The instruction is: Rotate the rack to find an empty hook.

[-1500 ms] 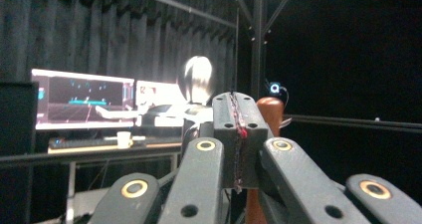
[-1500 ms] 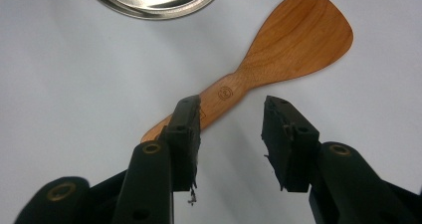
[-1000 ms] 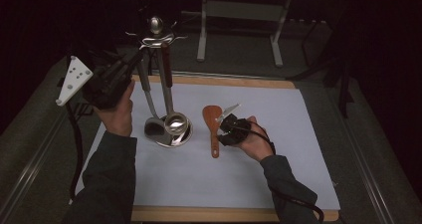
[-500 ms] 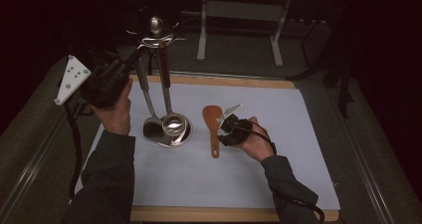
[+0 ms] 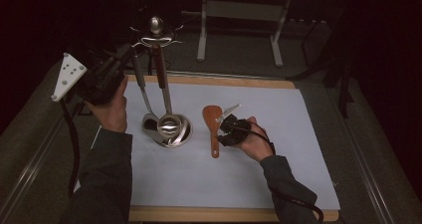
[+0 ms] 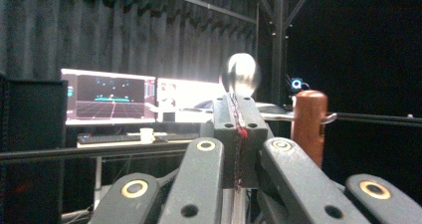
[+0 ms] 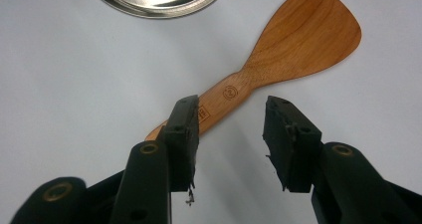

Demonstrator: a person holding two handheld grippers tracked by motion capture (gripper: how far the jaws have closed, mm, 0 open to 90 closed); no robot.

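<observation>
Table (image 5: 298, 84): wooden edge frames a white sheet (image 5: 278, 174) that covers most of the top; all the work sits on it.
Utensil stand (image 5: 157, 79): steel rack, upright at the sheet's left-centre, round base (image 5: 185, 130) on the sheet, ball knob (image 6: 241, 74) on top. A ladle (image 5: 144, 92) and a utensil w/ reddish-brown handle (image 6: 308, 119) hang from its top ring.
L hand (image 5: 113, 112): up at the sheet's left edge, beside the stand, gripper raised toward the rack's top.
L gripper (image 6: 238, 115): jaws clenched tight together, pads pressed flat w/ nothing visible between them; tip just below the knob in its own view, wooden handle right beside it.
R hand (image 5: 256, 139): low on the sheet, right of the stand base.
R gripper (image 7: 229, 122): released, jaws well apart, pointing down at the sheet; pads not pressing anything.
Wooden spatula (image 7: 298, 40): lies flat on the sheet just right of the stand base, blade (image 5: 212, 115) toward the far side. Handle runs under the left-hand jaw in the R gripper view; whether that pad touches it, can't tell. Other jaw clear of it.
</observation>
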